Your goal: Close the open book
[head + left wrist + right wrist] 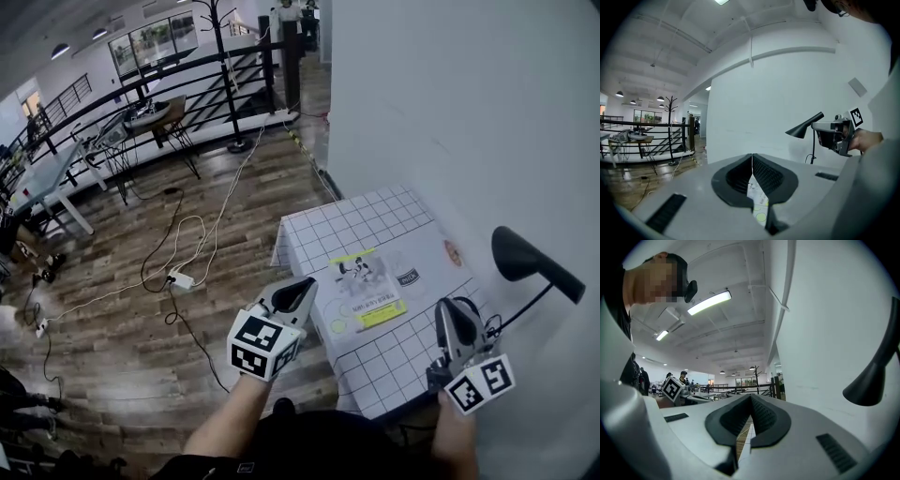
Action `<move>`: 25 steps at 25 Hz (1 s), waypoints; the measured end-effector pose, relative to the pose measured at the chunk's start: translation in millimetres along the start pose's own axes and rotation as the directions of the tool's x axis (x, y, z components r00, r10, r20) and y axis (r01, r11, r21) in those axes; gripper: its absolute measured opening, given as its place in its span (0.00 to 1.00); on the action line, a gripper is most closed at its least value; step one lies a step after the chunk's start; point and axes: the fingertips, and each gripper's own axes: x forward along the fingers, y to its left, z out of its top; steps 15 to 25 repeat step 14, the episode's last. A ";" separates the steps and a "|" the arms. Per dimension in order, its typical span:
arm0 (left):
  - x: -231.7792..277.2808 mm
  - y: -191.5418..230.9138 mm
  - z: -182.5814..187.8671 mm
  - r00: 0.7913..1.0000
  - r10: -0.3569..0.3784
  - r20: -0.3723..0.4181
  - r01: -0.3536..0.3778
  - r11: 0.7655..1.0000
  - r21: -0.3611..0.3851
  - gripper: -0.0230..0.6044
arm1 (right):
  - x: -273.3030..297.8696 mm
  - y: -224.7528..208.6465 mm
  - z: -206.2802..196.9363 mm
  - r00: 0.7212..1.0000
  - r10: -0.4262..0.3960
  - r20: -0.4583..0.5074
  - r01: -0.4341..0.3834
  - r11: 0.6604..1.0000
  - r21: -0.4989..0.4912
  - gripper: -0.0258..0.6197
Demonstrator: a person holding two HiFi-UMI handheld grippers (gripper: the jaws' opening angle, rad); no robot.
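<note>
The book [367,287] lies flat on the grid-patterned table [394,361], showing a picture with yellow bands; a pale grey sheet with small logos stretches to its right. I cannot tell whether it lies open or closed. My left gripper [305,287] hovers at the book's left edge, jaws shut and empty. In the left gripper view [752,157] a strip of the book [758,201] shows below the closed jaws. My right gripper [452,309] hangs above the table to the right of the book, shut on nothing [751,397].
A black desk lamp [525,258] stands at the table's right, close to the right gripper, against a white wall [450,94]. Left of the table is wooden floor with cables and a power strip [181,278]. Railings and other tables lie farther off.
</note>
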 end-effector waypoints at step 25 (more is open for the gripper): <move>8.7 -2.6 -8.7 1.000 -0.010 -0.026 0.009 1.000 -0.020 0.06 | 5.3 -0.7 -16.9 0.998 0.040 -0.045 -0.038 0.998 0.041 0.04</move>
